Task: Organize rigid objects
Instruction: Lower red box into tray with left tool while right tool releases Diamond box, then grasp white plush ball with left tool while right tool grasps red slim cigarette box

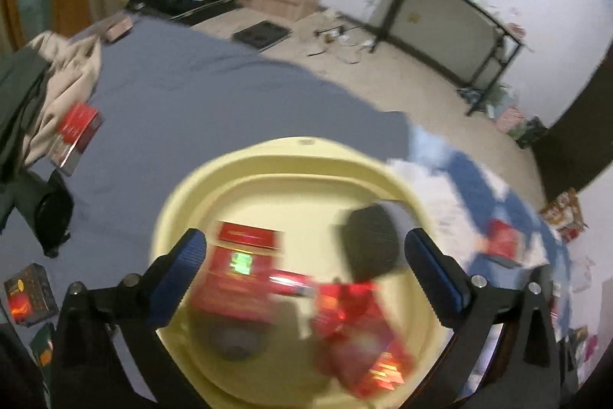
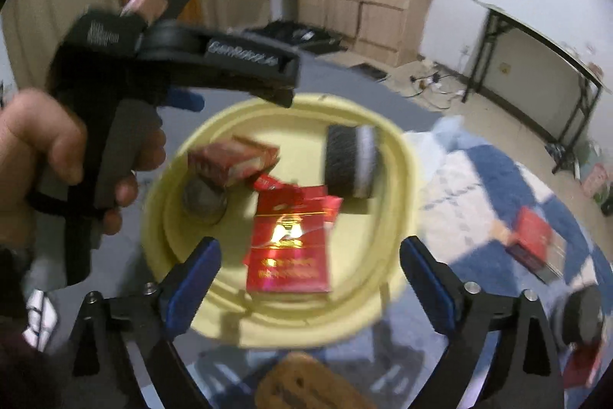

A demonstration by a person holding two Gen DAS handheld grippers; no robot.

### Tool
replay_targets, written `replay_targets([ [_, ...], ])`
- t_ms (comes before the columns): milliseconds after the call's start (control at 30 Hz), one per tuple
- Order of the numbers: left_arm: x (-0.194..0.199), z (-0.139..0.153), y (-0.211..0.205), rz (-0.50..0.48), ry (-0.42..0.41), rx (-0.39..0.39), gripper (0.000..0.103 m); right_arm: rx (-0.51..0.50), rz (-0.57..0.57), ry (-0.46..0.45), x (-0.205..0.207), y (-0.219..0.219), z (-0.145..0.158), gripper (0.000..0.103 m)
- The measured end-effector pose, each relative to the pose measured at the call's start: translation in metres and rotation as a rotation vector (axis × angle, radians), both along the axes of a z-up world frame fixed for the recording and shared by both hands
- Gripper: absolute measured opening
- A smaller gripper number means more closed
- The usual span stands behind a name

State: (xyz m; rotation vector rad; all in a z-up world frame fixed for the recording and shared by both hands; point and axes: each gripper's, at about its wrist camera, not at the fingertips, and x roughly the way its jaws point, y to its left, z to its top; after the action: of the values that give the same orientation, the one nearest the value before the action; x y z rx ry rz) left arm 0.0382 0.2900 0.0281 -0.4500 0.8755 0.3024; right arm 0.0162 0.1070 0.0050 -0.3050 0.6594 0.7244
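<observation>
Round pale-yellow plastic basin [image 2: 402,156] sits on grey bedsheet [image 1: 184,94], bare sheet beyond its rim; flat red cardboard packets [image 2: 289,255] and black cylinder [image 2: 350,161] lie inside; left gripper [image 1: 304,255] and right gripper [image 2: 310,267] hover above, jaws spread wide, empty.

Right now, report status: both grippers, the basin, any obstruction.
Left gripper open, empty; right gripper open, empty. Yellow basin holds red boxes and a black brush. Nothing blocking the basin.
</observation>
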Motion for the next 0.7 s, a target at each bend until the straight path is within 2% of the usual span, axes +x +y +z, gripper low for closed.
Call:
replay_targets([
  [67, 0.001, 0.015, -0.031, -0.046, -0.015, -0.010, 0.103, 0.032, -0.052, -0.013, -0.004, -0.037, 0.017, 0.102],
  [200, 0.000, 0.031, -0.106, -0.188, -0.010, -0.088, 0.103, 0.041, -0.201, -0.050, -0.012, -0.127, 0.042, 0.103],
  [333, -0.004, 0.026, -0.171, -0.264, -0.003, -0.121, 0.103, 0.029, -0.388, -0.007, -0.006, -0.214, 0.040, 0.103],
  [433, -0.010, 0.009, -0.210, -0.331, 0.040, -0.091, 0.103, 0.045, -0.490, 0.014, -0.008, -0.264, 0.030, 0.103],
  [533, -0.013, -0.019, -0.241, -0.383, 0.119, -0.017, 0.103, 0.048, -0.544, 0.021, -0.003, -0.285, 0.018, 0.103],
  [600, -0.010, -0.036, -0.251, -0.419, 0.158, 0.004, 0.103, 0.077, -0.579, 0.050, 0.005, -0.295, 0.003, 0.103],
  [700, -0.006, -0.053, -0.257, -0.440, 0.173, -0.005, 0.103, 0.119, -0.595, 0.093, 0.024, -0.298, -0.011, 0.103],
])
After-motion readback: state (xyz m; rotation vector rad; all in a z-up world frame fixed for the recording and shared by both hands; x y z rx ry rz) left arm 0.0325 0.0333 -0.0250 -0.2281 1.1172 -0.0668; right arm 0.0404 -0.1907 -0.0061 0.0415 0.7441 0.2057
